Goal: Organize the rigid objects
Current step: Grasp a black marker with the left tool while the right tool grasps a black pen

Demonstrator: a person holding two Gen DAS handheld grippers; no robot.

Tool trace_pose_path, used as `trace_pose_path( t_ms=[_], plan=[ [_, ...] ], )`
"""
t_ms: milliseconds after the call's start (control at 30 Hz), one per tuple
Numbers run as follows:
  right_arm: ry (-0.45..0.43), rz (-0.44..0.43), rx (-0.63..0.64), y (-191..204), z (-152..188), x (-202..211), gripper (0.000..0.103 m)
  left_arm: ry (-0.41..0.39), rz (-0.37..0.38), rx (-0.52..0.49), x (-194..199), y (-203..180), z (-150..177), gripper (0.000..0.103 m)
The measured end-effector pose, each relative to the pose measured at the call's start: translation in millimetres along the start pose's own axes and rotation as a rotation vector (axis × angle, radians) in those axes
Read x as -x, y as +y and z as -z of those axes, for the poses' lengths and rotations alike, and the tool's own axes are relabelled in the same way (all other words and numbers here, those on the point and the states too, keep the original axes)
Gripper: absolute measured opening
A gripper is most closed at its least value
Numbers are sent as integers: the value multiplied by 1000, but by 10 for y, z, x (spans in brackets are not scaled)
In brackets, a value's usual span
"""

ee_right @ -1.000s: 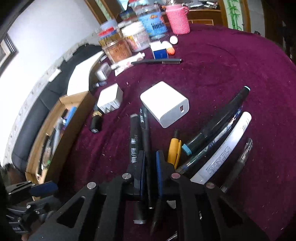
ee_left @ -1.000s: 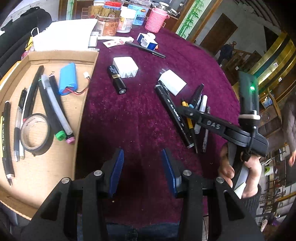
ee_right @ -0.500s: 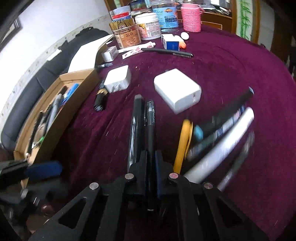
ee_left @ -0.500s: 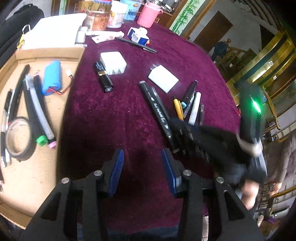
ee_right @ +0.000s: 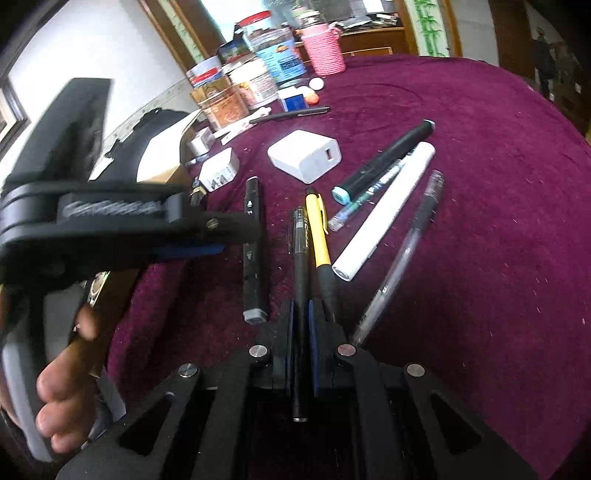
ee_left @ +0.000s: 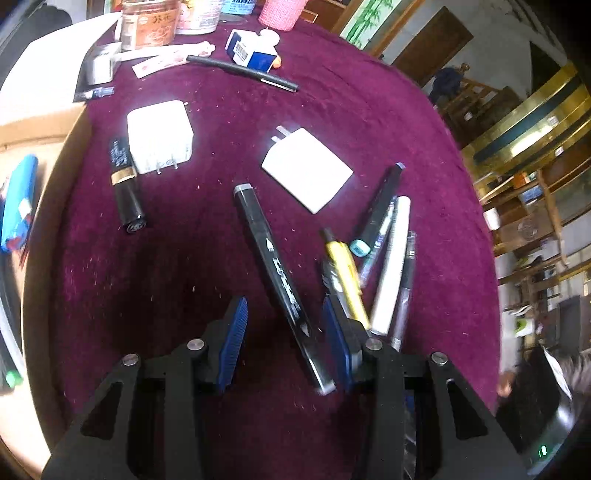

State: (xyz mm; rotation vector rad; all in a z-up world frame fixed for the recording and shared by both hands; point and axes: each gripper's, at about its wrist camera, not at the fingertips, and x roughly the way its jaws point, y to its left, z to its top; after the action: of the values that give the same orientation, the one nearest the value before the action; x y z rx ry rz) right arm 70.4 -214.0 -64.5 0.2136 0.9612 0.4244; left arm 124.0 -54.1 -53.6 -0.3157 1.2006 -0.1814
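My right gripper point(ee_right: 301, 314) is shut on a thin black pen point(ee_right: 300, 258) that points away along the fingers. My left gripper point(ee_left: 282, 325) is open, its blue pads either side of the near end of a thick black marker point(ee_left: 275, 269) lying on the purple cloth; the same marker shows in the right wrist view point(ee_right: 253, 251) under the left gripper point(ee_right: 207, 243). Beside it lie a yellow pen point(ee_left: 345, 275), a white tube point(ee_left: 393, 266), a teal-capped marker point(ee_left: 376, 210) and a clear pen point(ee_left: 404, 291).
Two white chargers point(ee_left: 159, 134) point(ee_left: 308, 168) and a black lipstick point(ee_left: 125, 184) lie further back. A cardboard box point(ee_left: 40, 229) with a blue battery point(ee_left: 18, 199) stands at the left. Jars point(ee_left: 147, 22), a pink cup point(ee_left: 280, 13) and a black pen point(ee_left: 240, 72) sit at the far edge.
The left gripper moved right and forward over the thick black marker. The right gripper drew back with the thin black pen held, out of the left wrist view.
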Motion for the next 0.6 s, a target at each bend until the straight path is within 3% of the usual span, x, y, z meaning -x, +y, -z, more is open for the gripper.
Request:
trace_pose_path(
  t_ms=[133, 233, 333, 500, 600],
  plan=[
    [-15, -13, -17, -47, 62, 38, 7, -16, -61, -35, -90, -123, -7, 40],
    [-14, -7, -13, -35, 64, 40, 7, -35, -142, -37, -100, -136, -3, 18],
    [-10, -10, -16, -38, 58, 33, 7, -26, -164, -86, -45, -102, 74, 14],
    [-8, 17, 18, 16, 59, 22, 7, 14, -144, -145, 129, 49, 396, 14],
    [-17, 61, 62, 107, 24, -27, 7, -15, -148, -160, 137, 74, 440, 15]
  ],
)
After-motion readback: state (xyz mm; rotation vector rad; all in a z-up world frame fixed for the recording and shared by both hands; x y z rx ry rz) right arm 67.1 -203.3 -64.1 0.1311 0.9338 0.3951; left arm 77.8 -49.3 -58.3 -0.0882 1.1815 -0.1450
